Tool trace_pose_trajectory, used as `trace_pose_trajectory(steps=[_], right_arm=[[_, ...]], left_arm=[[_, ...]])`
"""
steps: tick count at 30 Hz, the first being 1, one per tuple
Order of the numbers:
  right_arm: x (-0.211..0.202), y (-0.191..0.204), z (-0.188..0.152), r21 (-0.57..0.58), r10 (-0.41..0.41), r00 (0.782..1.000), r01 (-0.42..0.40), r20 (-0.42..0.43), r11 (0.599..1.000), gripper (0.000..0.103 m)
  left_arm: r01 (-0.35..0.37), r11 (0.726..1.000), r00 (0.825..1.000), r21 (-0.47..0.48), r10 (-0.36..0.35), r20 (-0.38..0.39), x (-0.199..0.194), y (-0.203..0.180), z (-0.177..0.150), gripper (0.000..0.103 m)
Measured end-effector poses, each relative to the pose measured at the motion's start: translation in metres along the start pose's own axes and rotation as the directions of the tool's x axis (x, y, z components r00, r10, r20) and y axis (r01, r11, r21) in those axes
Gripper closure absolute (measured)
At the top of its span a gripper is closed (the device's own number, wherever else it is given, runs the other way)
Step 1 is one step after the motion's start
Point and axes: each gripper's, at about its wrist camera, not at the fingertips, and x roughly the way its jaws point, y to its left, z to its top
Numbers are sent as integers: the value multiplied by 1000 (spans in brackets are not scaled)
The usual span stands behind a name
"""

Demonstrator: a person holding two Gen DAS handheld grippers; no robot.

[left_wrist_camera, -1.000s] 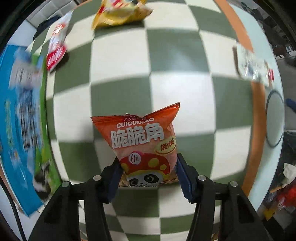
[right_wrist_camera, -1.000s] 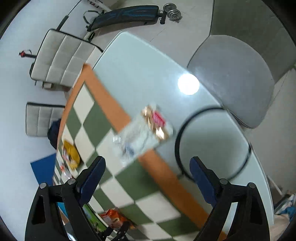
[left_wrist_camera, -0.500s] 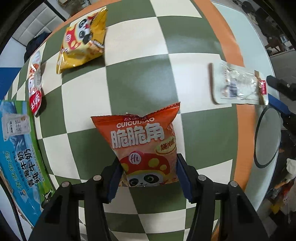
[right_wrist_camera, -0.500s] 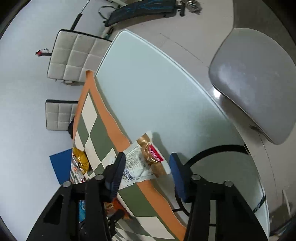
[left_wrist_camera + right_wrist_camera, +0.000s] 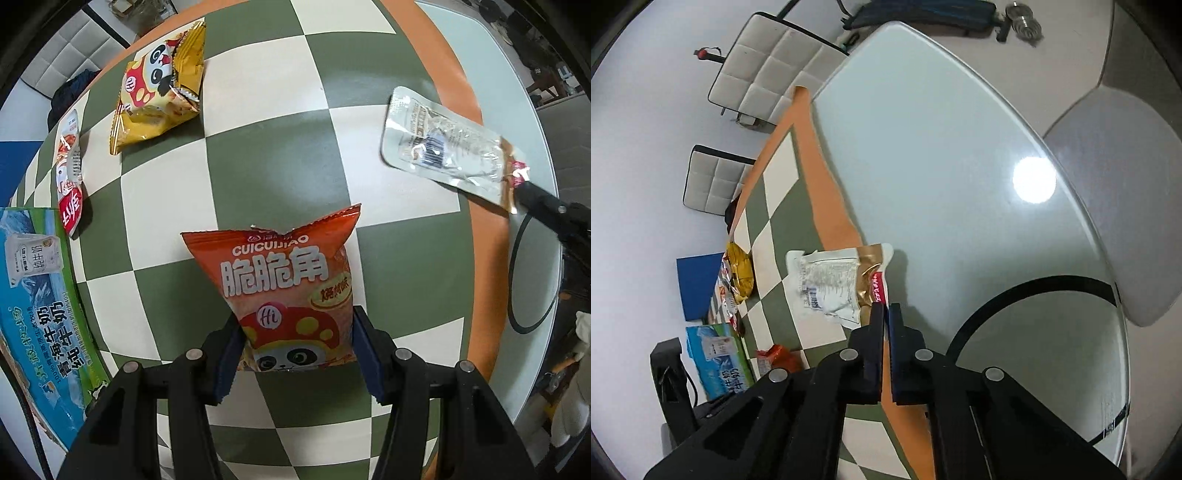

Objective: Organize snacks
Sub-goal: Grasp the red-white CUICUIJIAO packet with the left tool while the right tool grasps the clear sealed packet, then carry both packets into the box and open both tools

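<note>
left gripper (image 5: 295, 347): its jaws are clamping the bottom end of the orange chip bag (image 5: 286, 291), which is sticking out in front of them over the checkered mat (image 5: 266, 155), near the middle of it.
right gripper (image 5: 885, 314): jaws are pressing together on the red-and-gold end of the clear packet (image 5: 836, 284); that packet is sitting at the orange border of the mat, right where the mat meets the bare glass worktop (image 5: 960, 166).
yellow chip bag (image 5: 159, 96): lying toward the far left corner of the mat, well apart from the orange one.
red and white packet (image 5: 70, 173): hanging out along the left edge of the mat, just beside the milk carton box (image 5: 37, 302).
milk carton box: taking up the left edge of the worktop, blue and green print facing up.
</note>
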Motion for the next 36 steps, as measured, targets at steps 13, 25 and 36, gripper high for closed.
trace_pose_trajectory(steps=[13,25,36], right_arm=[[-56,76,-29,-215,-95,988,119,120,969,102],[-108,147,-75,-331,-59,984,113,170,937,102],[-129,250,-143,-439,45,984,37,174,898,102]], left_arm=[[34,999,994,-6,-33,101,-61,12,-11,53],[85,996,965,-21,-77,251,-151,60,-40,53],[86,993,937,-74,-56,344,-196,170,-99,53]])
